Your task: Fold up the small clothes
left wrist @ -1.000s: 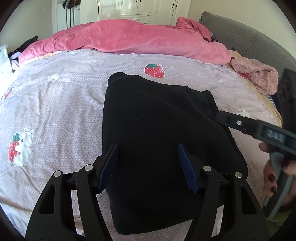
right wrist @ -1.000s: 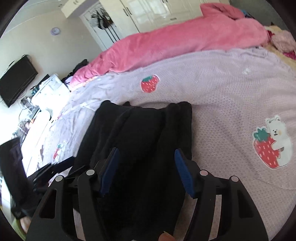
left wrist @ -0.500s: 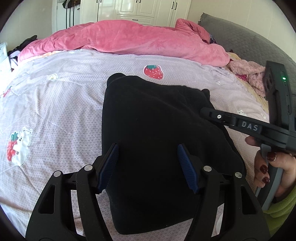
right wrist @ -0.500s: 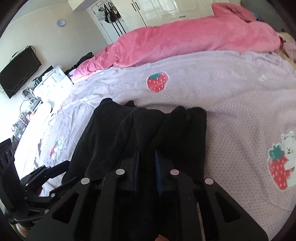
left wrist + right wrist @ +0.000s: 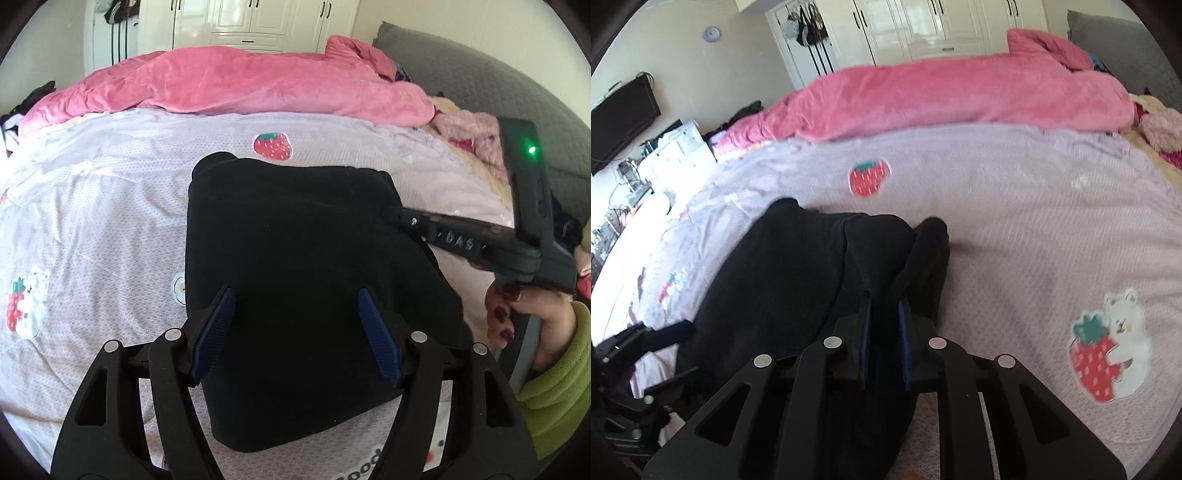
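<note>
While my left tongs hang wide open above the black garment on the bed, holding nothing, my right tongs are pinched tight onto its right edge fold.

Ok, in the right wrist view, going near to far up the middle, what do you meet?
Right gripper with jaws shut on the black garment → lilac bedspread with its strawberry patch → pink duvet → white wardrobe.
</note>
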`<state>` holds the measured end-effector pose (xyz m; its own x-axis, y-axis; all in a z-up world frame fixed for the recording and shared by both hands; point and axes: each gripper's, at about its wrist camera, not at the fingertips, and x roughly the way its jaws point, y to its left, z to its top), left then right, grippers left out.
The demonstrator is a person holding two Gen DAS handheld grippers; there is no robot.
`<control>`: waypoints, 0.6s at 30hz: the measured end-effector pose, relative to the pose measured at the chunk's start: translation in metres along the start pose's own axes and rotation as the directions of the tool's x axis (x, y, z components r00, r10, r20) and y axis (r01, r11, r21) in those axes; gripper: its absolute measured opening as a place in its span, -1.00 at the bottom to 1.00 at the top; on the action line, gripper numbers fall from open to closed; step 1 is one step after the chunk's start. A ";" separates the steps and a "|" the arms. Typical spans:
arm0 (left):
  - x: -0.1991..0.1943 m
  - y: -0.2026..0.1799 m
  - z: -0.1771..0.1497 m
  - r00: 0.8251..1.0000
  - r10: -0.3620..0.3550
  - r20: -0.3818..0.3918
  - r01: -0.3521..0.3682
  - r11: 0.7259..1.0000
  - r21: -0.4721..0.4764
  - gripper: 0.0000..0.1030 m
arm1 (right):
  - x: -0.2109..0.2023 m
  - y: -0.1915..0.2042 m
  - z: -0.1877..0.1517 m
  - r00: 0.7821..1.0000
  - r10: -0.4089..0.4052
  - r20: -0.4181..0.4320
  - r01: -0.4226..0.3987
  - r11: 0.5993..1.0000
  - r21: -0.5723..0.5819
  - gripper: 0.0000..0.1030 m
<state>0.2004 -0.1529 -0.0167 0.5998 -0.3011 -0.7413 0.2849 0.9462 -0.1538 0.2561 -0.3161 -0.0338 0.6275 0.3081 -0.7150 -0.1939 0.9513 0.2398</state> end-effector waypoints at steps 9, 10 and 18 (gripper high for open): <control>0.001 0.004 -0.004 1.000 0.003 0.004 -0.003 1.000 -0.007 0.19 | -0.062 0.008 -0.026 0.988 0.108 0.107 -0.110 0.994 0.021 -0.24; 0.001 0.004 -0.004 1.000 0.002 0.005 -0.002 1.000 -0.008 0.19 | -0.068 0.010 -0.029 0.985 0.131 0.109 -0.133 0.991 0.018 -0.18; -0.008 0.011 -0.010 1.000 -0.001 0.012 0.001 1.000 -0.011 0.19 | -0.077 0.030 -0.057 0.970 0.238 0.044 -0.239 0.971 0.000 -0.13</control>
<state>0.1910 -0.1392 -0.0194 0.6089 -0.3034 -0.7330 0.2769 0.9471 -0.1620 0.1592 -0.3100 -0.0091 0.5956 0.5253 -0.6078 -0.3380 0.8502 0.4036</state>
